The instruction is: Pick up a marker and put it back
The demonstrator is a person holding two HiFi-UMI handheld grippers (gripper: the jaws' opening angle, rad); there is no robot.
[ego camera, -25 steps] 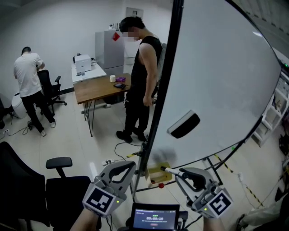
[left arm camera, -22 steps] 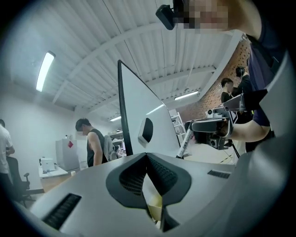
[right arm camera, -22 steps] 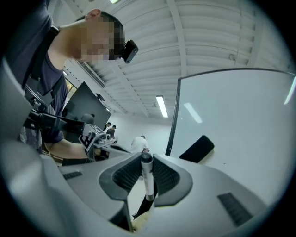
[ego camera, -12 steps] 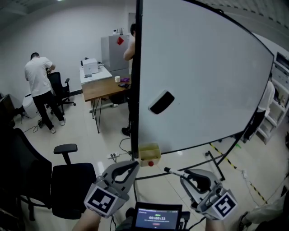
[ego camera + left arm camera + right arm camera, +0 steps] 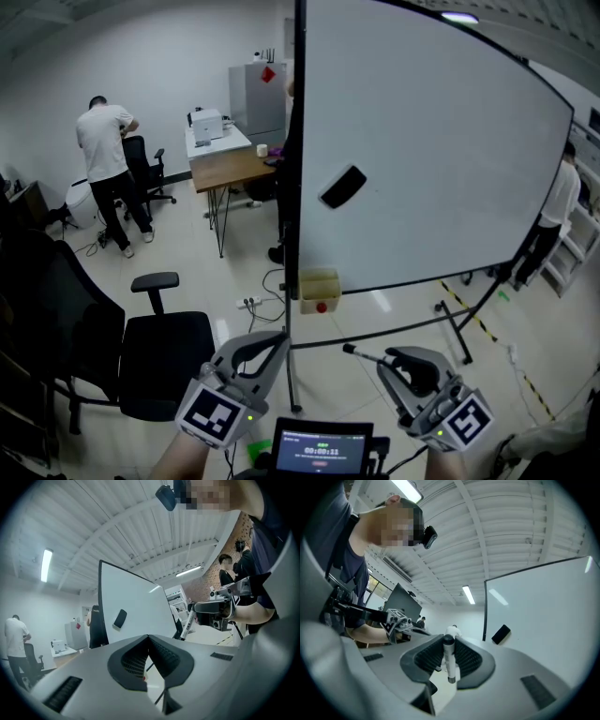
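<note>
My right gripper is shut on a white marker with a dark cap, whose tip sticks out to the left. In the right gripper view the marker stands upright between the ribbed pads. My left gripper hangs level with it on the left, shut, with nothing between its pads. From the left gripper view the right gripper and its marker show at the right. Ahead stands a large whiteboard with a black eraser stuck on it. A yellow tray hangs at its lower left corner.
A black office chair stands to the left of the board's stand. Farther back are a wooden desk, a person in a white shirt and another chair. A second person stands at the board's right edge.
The head view has pulled back and swung: the board's left edge now stands upright, and the yellow tray sits higher and farther off. Both grippers keep their places; the marker stays gripped.
</note>
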